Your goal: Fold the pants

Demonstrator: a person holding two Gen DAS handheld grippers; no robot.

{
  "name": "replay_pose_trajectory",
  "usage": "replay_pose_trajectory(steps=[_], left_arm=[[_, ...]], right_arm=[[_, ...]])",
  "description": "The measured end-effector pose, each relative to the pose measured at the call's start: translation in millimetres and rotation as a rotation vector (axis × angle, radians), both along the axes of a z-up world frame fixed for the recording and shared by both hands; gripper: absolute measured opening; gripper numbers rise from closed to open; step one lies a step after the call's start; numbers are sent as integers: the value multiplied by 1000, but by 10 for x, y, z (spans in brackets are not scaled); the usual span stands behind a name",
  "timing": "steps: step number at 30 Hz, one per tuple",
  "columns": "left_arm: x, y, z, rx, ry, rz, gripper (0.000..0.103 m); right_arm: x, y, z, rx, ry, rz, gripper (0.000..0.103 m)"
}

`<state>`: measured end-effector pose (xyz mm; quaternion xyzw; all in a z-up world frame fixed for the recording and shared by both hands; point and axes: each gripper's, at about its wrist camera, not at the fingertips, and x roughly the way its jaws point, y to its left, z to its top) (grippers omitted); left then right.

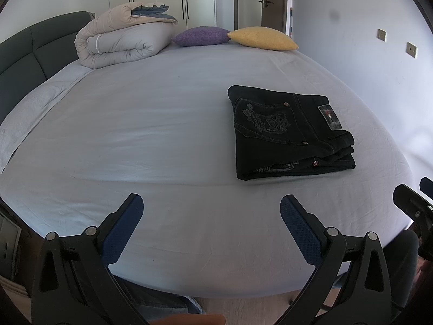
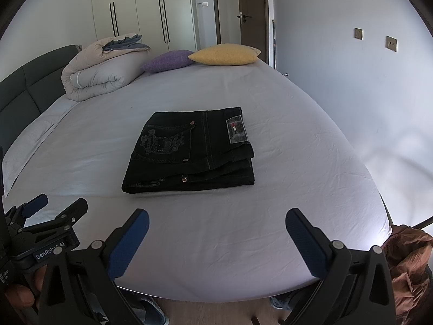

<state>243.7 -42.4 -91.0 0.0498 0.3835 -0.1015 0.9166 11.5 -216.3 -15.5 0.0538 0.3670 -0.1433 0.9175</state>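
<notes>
A pair of black pants (image 2: 189,150) lies on a wide bed (image 2: 270,230) covered in a pale sheet, folded into a thick, squarish bundle. A back pocket with stitched decoration and a small waistband patch face up, and the stacked layers show along the near edge. Judging by that neat stack, the folding looks finished or nearly so.

Both handheld grippers sit low at the near edge of the bed, apart from the pants and holding nothing. The left gripper (image 1: 211,211) has its blue-padded fingers (image 1: 123,233) spread wide, with the bundle ahead and to its right. The right gripper (image 2: 216,226) is spread just as wide, pointing almost straight at the bundle. Their pulled-back, empty stance suggests the pants were set down there on purpose.

At the far end of the bed rest a rolled beige quilt (image 2: 100,70), a purple cushion (image 2: 167,61) and a yellow cushion (image 2: 224,54) touching it. Closed wardrobe doors (image 2: 140,8) stand behind. No baskets or boxes are in sight; the wardrobe's contents are hidden.
</notes>
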Motion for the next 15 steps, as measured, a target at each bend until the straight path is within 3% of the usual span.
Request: replay_pose_trajectory(steps=[15], left_arm=[[-24,-4,-77,2,8,-3,103]], right_arm=[[-48,27,-21,6,4,5,103]])
